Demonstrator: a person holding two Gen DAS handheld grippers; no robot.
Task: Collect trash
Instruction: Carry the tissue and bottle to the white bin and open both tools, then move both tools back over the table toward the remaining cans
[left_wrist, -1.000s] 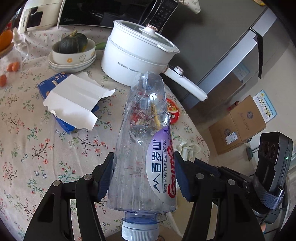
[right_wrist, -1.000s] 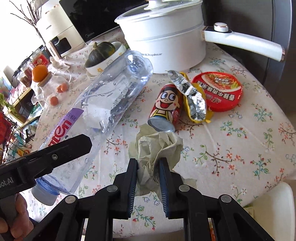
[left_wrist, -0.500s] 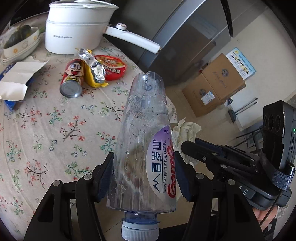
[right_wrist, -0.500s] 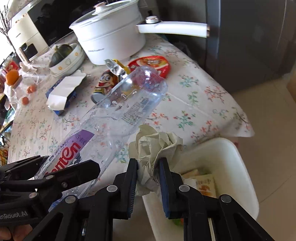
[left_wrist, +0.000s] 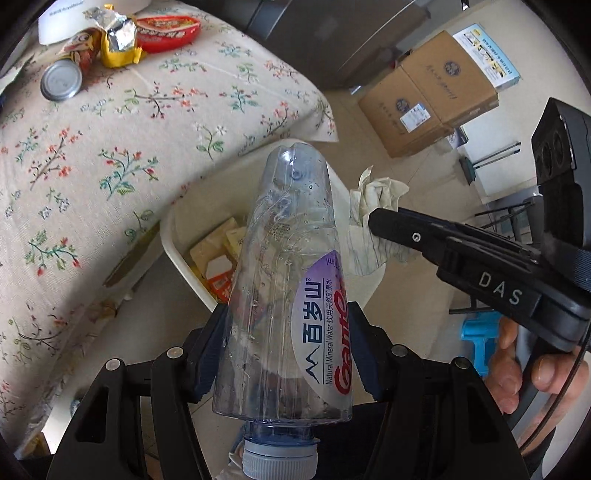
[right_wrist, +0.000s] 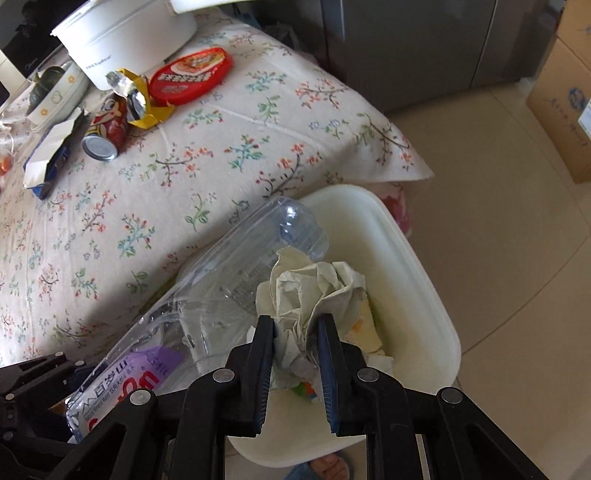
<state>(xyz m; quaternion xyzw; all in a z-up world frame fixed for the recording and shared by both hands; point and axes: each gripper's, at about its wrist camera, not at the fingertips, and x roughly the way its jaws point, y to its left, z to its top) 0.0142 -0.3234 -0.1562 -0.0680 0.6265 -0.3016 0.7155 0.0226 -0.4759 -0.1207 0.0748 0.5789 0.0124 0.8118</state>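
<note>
My left gripper (left_wrist: 288, 347) is shut on a clear plastic water bottle (left_wrist: 291, 280) with a purple and white label, held base forward over the white trash bin (left_wrist: 173, 240). The bottle also shows in the right wrist view (right_wrist: 221, 295). My right gripper (right_wrist: 295, 343) is shut on a crumpled pale paper wad (right_wrist: 314, 288), held over the bin (right_wrist: 417, 280). The wad and the right gripper show in the left wrist view (left_wrist: 376, 199). The bin holds yellow and orange wrappers (left_wrist: 218, 254).
The table with a floral cloth (right_wrist: 221, 147) carries a red cartoon can (right_wrist: 107, 129), a yellow foil wrapper (right_wrist: 136, 99), a red lid (right_wrist: 192, 74), a white pot (right_wrist: 125, 33) and a blue box with white paper (right_wrist: 48, 155). Cardboard boxes (left_wrist: 428, 92) stand on the floor.
Both grippers have swung away from the tabletop and down over the white bin beside the table, still holding the bottle and the paper wad.
</note>
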